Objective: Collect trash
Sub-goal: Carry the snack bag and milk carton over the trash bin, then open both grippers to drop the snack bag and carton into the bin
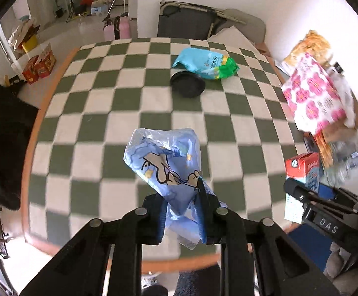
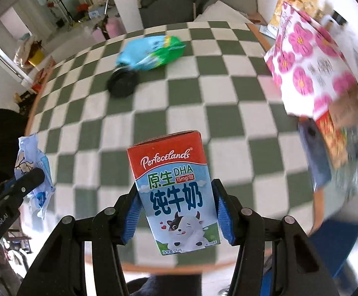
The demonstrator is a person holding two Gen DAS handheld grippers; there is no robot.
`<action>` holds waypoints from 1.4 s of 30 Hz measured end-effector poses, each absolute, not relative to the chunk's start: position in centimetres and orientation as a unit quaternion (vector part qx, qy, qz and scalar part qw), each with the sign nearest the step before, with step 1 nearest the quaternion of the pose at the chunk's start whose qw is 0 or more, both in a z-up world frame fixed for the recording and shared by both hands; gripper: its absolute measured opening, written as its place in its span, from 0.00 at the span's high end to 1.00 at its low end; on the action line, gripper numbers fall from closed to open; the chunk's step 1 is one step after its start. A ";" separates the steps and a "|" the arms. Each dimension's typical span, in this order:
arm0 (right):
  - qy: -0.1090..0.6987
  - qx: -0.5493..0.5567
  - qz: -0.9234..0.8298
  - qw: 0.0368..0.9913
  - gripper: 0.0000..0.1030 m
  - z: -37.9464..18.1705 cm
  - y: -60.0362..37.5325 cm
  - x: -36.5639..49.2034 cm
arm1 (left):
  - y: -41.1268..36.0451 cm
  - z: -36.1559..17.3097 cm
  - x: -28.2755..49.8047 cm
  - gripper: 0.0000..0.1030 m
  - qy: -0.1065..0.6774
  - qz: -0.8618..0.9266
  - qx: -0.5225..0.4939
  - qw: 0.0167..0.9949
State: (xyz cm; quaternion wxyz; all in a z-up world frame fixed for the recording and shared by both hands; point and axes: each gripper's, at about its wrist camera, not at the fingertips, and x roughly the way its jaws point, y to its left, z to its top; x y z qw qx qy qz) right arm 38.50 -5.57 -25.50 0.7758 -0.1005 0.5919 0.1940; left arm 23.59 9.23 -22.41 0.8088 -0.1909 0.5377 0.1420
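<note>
My left gripper (image 1: pixel 182 207) is shut on a crumpled light-blue plastic wrapper (image 1: pixel 164 157) with a cartoon print, held above the checkered table. My right gripper (image 2: pixel 177 209) is shut on a small milk carton (image 2: pixel 174 187) with a red top and a cow picture, held upright above the table's near edge. The carton (image 1: pixel 302 170) and right gripper (image 1: pixel 319 207) show at the right of the left wrist view. The wrapper (image 2: pixel 34 172) and left gripper (image 2: pixel 30 180) show at the left of the right wrist view. A blue-green snack bag (image 1: pixel 206 64) and a black round lid (image 1: pixel 187 83) lie at the far side of the table.
The table has a green-and-white checkered cloth (image 1: pixel 104 113) and an orange rim (image 1: pixel 34 133). A pink-flowered white box (image 1: pixel 314 96) and other packaging are piled at the right (image 2: pixel 309 56). A dark chair (image 1: pixel 186 22) stands behind the table. A black object (image 1: pixel 1 133) sits left.
</note>
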 end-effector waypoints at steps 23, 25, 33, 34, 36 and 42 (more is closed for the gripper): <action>0.746 -0.106 0.204 0.625 0.46 -55.7 -5.5 9.5 | 11.6 -59.2 -0.9 0.83 0.694 0.169 -0.371 0.593; 0.750 -0.118 0.212 0.616 0.46 -60.9 -4.8 8.9 | 11.6 -63.5 -1.3 0.81 0.699 0.169 -0.383 0.580; 0.771 -0.131 0.233 0.578 0.45 -76.5 -2.5 7.2 | 11.4 -73.9 -3.0 0.21 0.716 0.172 -0.371 0.565; 0.772 -0.130 0.236 0.576 0.44 -77.5 -2.3 7.1 | 11.5 -74.5 -3.4 0.16 0.718 0.178 -0.369 0.562; 0.778 -0.131 0.249 0.562 0.30 -79.7 -1.7 6.7 | 11.6 -74.8 -4.0 0.00 0.719 0.193 -0.360 0.563; 0.769 -0.146 0.248 0.570 0.02 -80.5 -1.7 6.0 | 12.3 -73.1 -6.1 0.00 0.721 0.223 -0.331 0.567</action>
